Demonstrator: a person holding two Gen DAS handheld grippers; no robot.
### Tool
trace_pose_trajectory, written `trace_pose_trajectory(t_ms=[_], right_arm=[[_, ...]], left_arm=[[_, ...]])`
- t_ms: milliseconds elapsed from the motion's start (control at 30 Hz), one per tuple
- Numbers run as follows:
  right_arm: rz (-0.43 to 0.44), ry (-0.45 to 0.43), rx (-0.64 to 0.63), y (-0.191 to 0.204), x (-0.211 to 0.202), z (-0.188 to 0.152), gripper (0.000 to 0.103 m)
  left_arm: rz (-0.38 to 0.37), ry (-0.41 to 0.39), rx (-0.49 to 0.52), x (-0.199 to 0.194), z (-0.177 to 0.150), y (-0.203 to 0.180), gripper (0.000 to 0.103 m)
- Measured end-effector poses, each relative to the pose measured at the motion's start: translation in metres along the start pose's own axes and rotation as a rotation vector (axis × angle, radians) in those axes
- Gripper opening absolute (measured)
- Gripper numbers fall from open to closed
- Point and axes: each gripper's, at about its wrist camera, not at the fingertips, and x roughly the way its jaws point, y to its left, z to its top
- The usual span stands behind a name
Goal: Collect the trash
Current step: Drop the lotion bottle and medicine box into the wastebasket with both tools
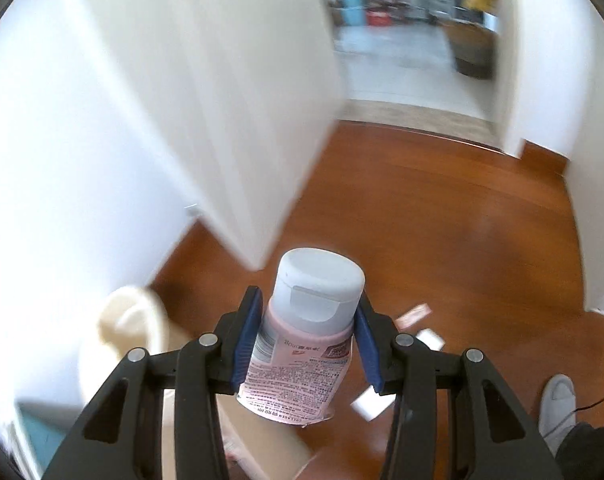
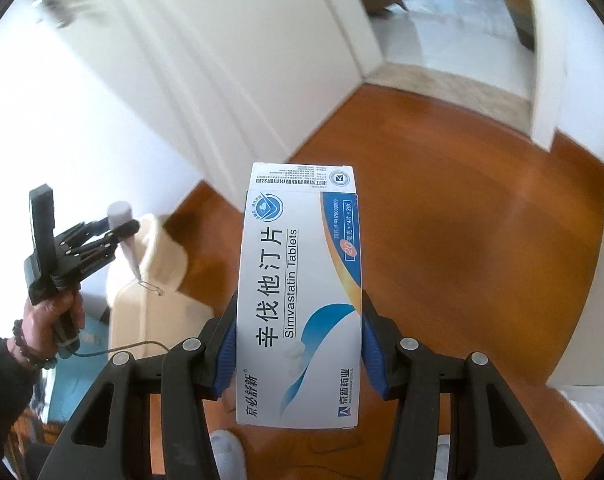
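Note:
My left gripper (image 1: 308, 336) is shut on a pink tube with a white cap (image 1: 302, 340), held above the wooden floor. It also shows in the right wrist view (image 2: 120, 226), at the left, still holding the tube (image 2: 126, 236) over a cream bin (image 2: 150, 280). My right gripper (image 2: 300, 356) is shut on a white and blue tablet box (image 2: 300, 300) labelled Simvastatin Tablets. Several small paper scraps (image 1: 414, 316) lie on the floor just beyond the left gripper.
The cream bin (image 1: 134, 320) stands by the white wall at lower left. A white door (image 1: 238, 100) stands ajar ahead. A doorway (image 1: 414, 60) opens onto a tiled room. A white shoe (image 1: 556, 404) is at the lower right.

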Motion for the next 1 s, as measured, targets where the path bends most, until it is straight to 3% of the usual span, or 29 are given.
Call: trace_pose_trajectory(t_ms=[133, 267, 433, 467, 567, 600, 700, 733, 900, 1000], right_arm=[[0.004, 0.015, -0.084, 0.054, -0.012, 0.004, 0.054], [-0.003, 0.046, -0.153, 0.093, -0.011, 0.002, 0.054], [-0.002, 0.084, -0.211, 0.129, 0.009, 0.000, 0.054], [-0.003, 0.096, -0.224, 0.135, 0.014, -0.002, 0.054], [-0.007, 0.135, -0.260, 0.151, 0.034, -0.013, 0.054], [-0.010, 0.144, -0.269, 0.155, 0.040, -0.015, 0.054], [-0.016, 0.180, -0.309, 0.175, 0.061, -0.026, 0.054], [-0.011, 0.190, -0.319, 0.185, 0.066, -0.030, 0.054], [0.026, 0.222, -0.373, 0.230, 0.111, -0.035, 0.054], [0.065, 0.231, -0.410, 0.271, 0.136, -0.044, 0.054]], left_arm=[[0.098, 0.003, -0.086, -0.030, -0.038, 0.061, 0.044], [0.152, 0.024, -0.167, -0.026, -0.074, 0.095, 0.044], [0.221, 0.095, -0.282, 0.011, -0.123, 0.128, 0.044], [0.232, 0.107, -0.295, 0.026, -0.132, 0.112, 0.044], [0.240, 0.179, -0.353, 0.048, -0.163, 0.126, 0.045], [0.249, 0.197, -0.366, 0.052, -0.172, 0.129, 0.047], [0.277, 0.220, -0.394, 0.057, -0.197, 0.138, 0.075], [0.283, 0.214, -0.393, 0.056, -0.204, 0.140, 0.079], [0.296, 0.191, -0.380, 0.029, -0.217, 0.148, 0.079], [0.292, 0.152, -0.451, -0.007, -0.222, 0.171, 0.079]])
